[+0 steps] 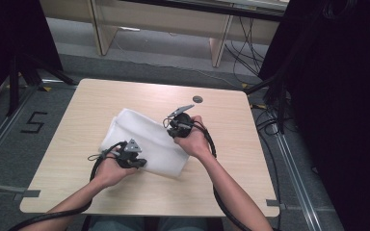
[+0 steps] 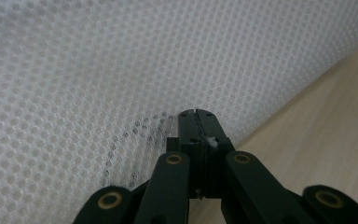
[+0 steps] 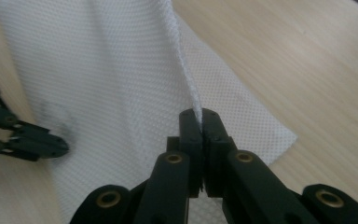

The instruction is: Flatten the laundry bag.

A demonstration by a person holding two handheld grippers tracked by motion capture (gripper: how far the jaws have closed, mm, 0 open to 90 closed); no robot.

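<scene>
Folding is under way: the white mesh cloth (image 1: 144,139) lies mid-surface, the right gripper (image 3: 200,122) lifting a pinched edge, the left gripper (image 2: 196,122) clamped on its near edge; next, both should carry the edges across evenly

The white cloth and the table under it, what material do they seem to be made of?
The white cloth looks like a thin nonwoven or mesh fabric with a matte finish: a fine, regular dot pattern covers it, and it folds softly where the right gripper pinches its edge. The table looks like light wood-grain laminate, smooth and slightly satin; solid wood cannot be excluded.
</scene>
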